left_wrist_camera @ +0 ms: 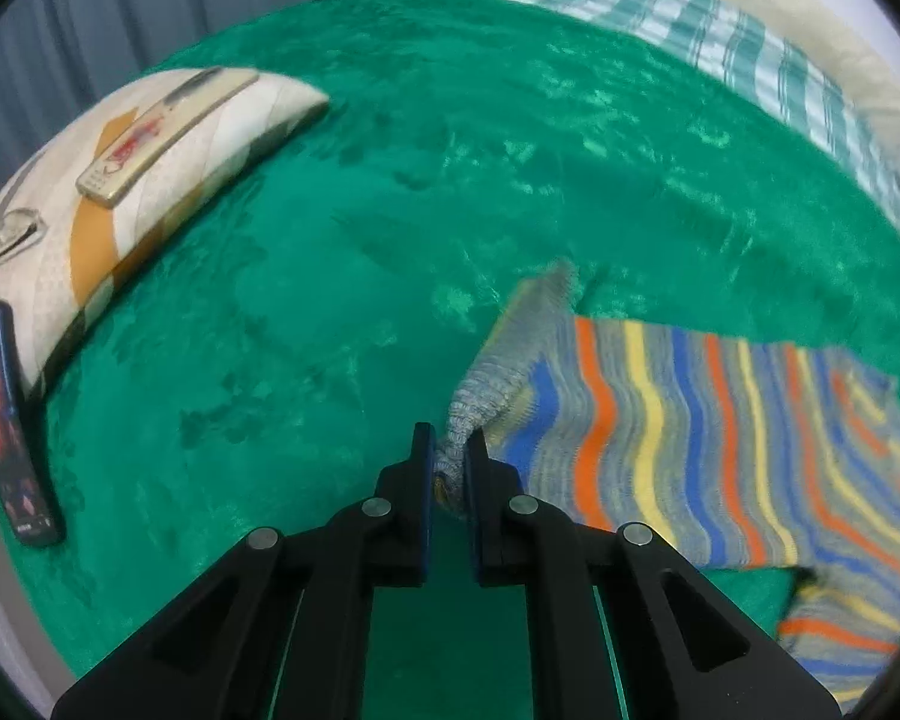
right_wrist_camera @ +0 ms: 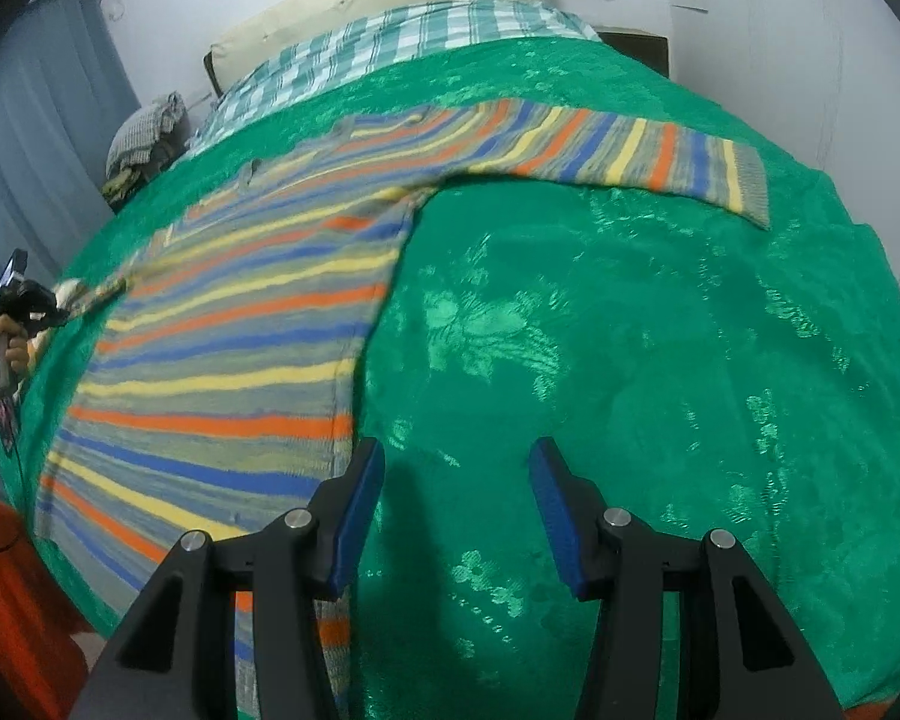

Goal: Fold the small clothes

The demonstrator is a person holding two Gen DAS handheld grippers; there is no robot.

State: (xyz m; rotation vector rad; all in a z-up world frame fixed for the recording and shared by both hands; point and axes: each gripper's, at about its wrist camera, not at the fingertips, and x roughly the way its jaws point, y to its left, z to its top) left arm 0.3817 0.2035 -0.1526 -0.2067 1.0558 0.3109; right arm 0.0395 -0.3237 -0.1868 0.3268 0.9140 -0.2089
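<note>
My left gripper (left_wrist_camera: 450,450) pinching sleeve cuff (left_wrist_camera: 456,450) of striped sweater (right_wrist_camera: 240,324), body spread flat on bed (right_wrist_camera: 630,360) to its right. My right gripper (right_wrist_camera: 456,510) spread, empty, sweater's edge just left. Folding barely begun; far sleeve (right_wrist_camera: 660,162) unfolded.

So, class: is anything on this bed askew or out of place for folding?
Yes. The striped sweater lies unfolded with one sleeve stretched out sideways. A remote sits on the pillow, and a phone leans against it.
</note>
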